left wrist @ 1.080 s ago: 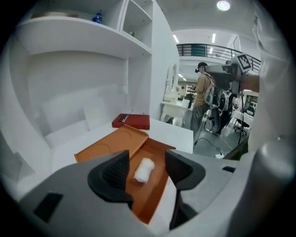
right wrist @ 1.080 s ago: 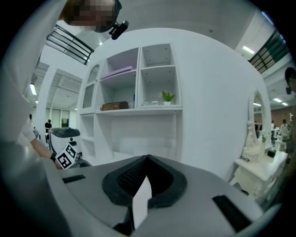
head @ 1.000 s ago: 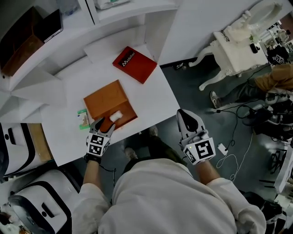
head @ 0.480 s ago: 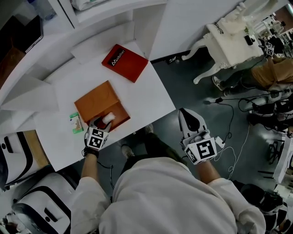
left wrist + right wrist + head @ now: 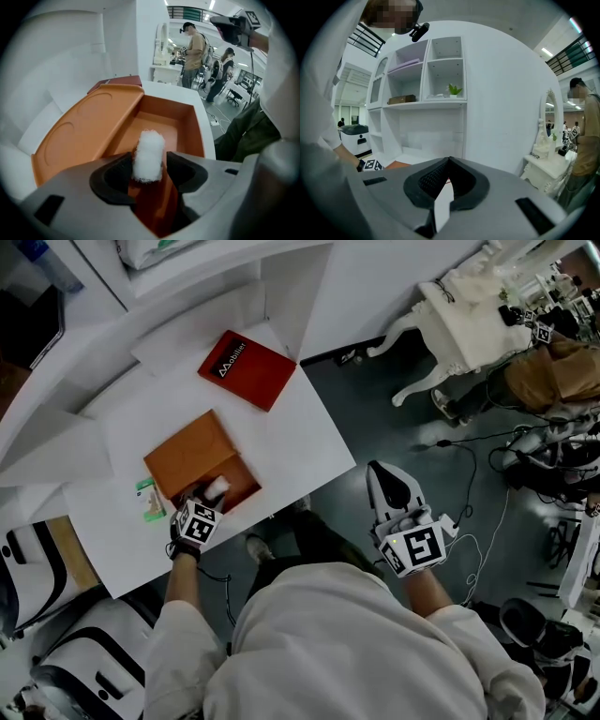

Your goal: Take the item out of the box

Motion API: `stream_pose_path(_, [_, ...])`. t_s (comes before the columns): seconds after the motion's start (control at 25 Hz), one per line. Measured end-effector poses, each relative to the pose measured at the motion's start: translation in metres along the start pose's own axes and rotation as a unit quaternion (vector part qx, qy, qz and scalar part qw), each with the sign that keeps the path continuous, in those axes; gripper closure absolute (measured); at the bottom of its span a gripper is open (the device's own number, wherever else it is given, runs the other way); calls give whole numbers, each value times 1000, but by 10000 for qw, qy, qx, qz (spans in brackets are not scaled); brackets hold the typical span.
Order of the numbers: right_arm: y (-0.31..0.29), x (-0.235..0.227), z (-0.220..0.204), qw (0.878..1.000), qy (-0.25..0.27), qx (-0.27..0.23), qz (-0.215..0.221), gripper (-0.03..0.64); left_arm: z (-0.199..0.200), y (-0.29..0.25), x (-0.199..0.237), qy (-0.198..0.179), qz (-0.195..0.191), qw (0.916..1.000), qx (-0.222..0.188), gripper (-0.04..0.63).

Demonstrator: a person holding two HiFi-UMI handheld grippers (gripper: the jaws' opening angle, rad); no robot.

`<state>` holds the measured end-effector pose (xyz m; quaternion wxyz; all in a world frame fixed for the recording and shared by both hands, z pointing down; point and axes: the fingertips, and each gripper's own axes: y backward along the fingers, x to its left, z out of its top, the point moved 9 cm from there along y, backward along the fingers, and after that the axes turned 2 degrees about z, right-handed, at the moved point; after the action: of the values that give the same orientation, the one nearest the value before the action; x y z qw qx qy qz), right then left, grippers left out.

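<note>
Grey left gripper [image 5: 148, 165] jaws stand apart, straddling a white fluffy roll [image 5: 150, 147], with the pads just beside it. Roll sits inside the orange box [image 5: 197, 126], the only thing in it; lid [image 5: 84, 126] lies open alongside. Box rests on the white table [image 5: 291, 442]. Right gripper [image 5: 448, 161]: jaws together, empty, held off the table.
</note>
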<state>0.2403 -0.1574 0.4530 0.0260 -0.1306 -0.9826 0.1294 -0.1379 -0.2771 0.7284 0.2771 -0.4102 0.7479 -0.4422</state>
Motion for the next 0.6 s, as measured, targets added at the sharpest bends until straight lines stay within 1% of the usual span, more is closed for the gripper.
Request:
stream_pose_path(0.12, [-3,-3,-1,10000,-17,32,-12,594,1,-5,0,-42,-2,9999,94,366])
stream_pose_path(0.2, [-4,-4,-2,10000,-28,41,-20,594,1,-7,0,-45,42,9999,109,399])
stream_pose_path(0.6, [-7,-3,-3,10000,-32,41,-4,594,0,-6,-3,-53,74,9999,62,411])
